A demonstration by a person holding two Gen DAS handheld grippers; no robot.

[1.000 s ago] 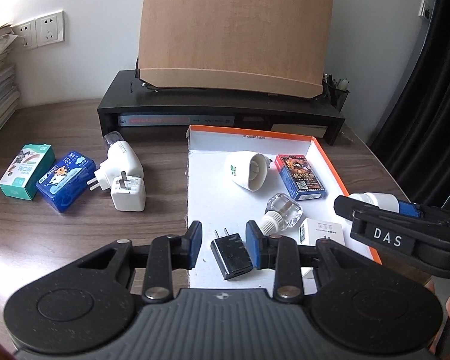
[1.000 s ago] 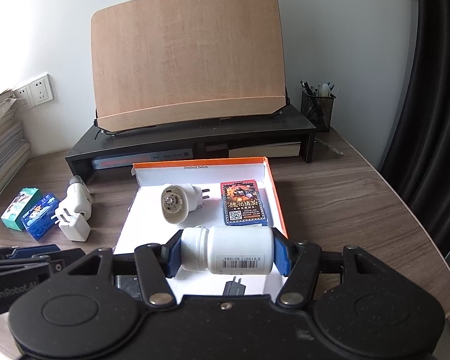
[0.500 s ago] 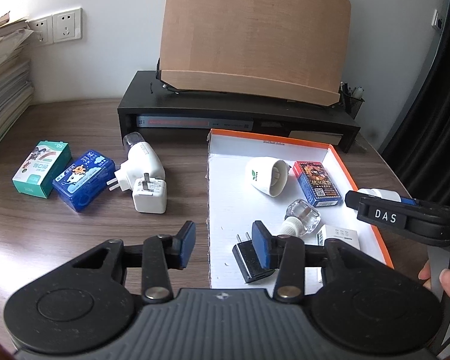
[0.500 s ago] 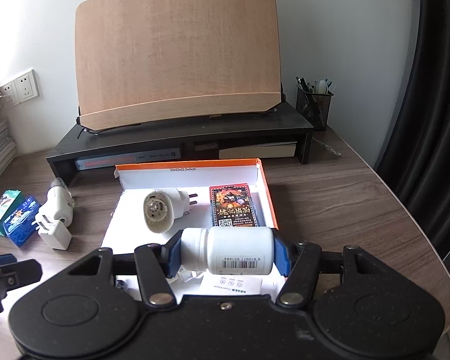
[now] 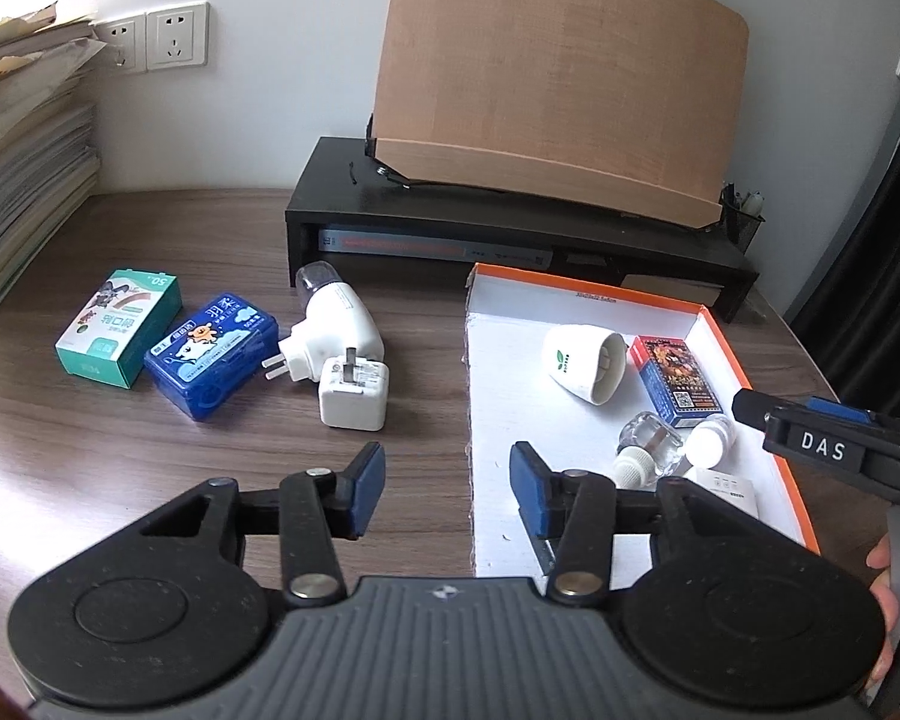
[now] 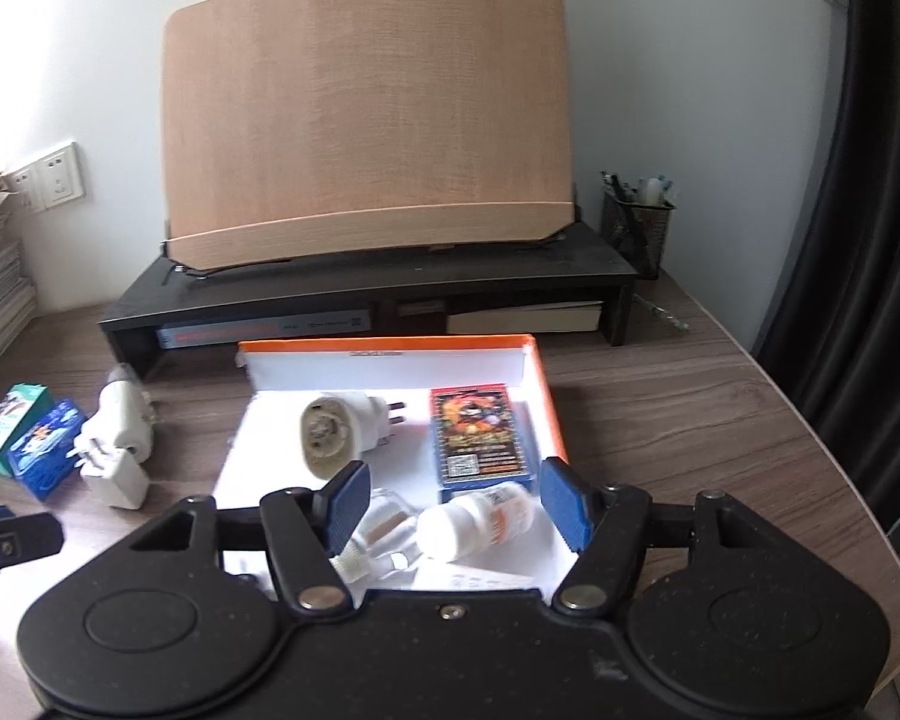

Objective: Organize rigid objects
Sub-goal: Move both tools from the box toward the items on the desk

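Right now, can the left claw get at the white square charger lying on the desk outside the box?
Probably yes. The left claw is open and holds nothing, and the white square charger lies just ahead of it on bare desk. Only the white plug-in unit touches the charger's far side, away from the approach.

Soft daylight, bright upper-left corners, fisheye bending at edges, right view slightly motion-blurred

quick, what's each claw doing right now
Left claw: open, holding nothing.
Right claw: open, empty; white pill bottle lies loose in the orange box.
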